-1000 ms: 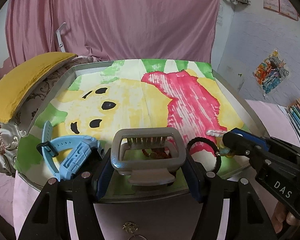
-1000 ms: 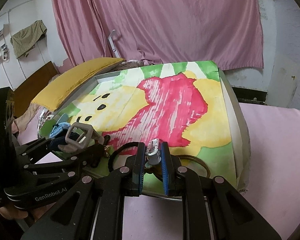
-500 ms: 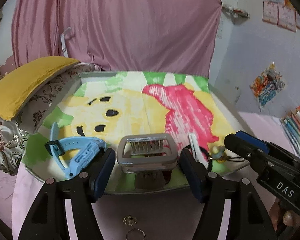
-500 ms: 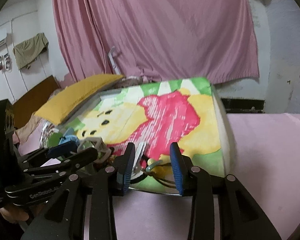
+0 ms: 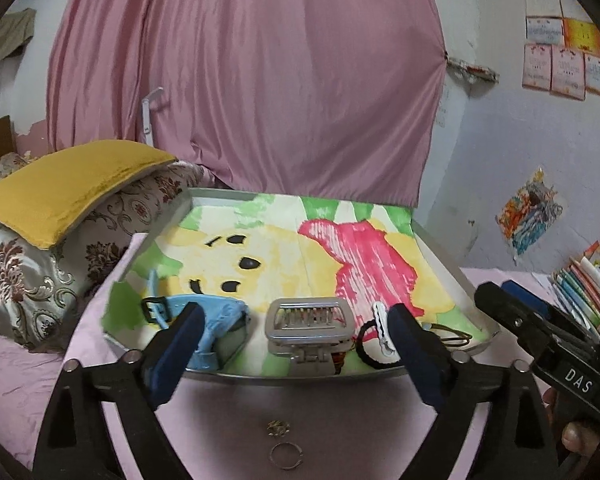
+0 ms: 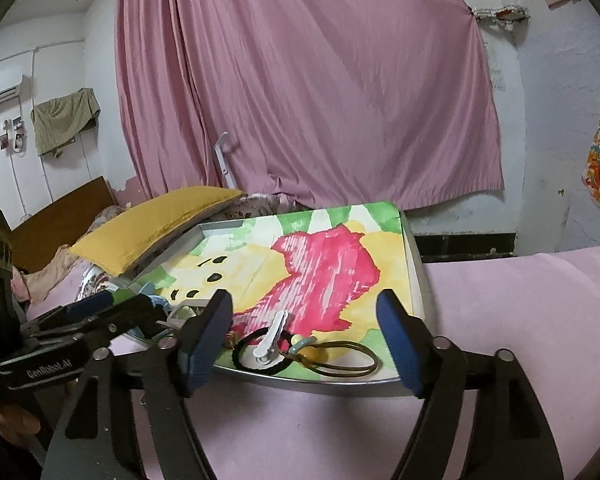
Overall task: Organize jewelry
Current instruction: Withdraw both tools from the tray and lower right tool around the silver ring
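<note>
Both hand-held grippers, left (image 5: 296,354) and right (image 6: 304,334), have just been opening and hold nothing.
I see the white clip (image 6: 270,338) on the tray (image 6: 414,264), near edge, long axis pointing away, straight ahead of my right.

Soft, even indoor light, faint shadows, both views sharp centrally, perhaps slightly soft toward the bowed, black-vignetted fisheye edges.

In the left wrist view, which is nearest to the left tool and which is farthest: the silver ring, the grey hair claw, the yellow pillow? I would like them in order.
Measured from the left tool:
1. Grey hair claw, in the tray's near edge, just ahead between the fingers.
2. Silver ring, on the pink sheet, below the tool.
3. Yellow pillow, far back on the left.
The first two are fairly close to each other.
</note>
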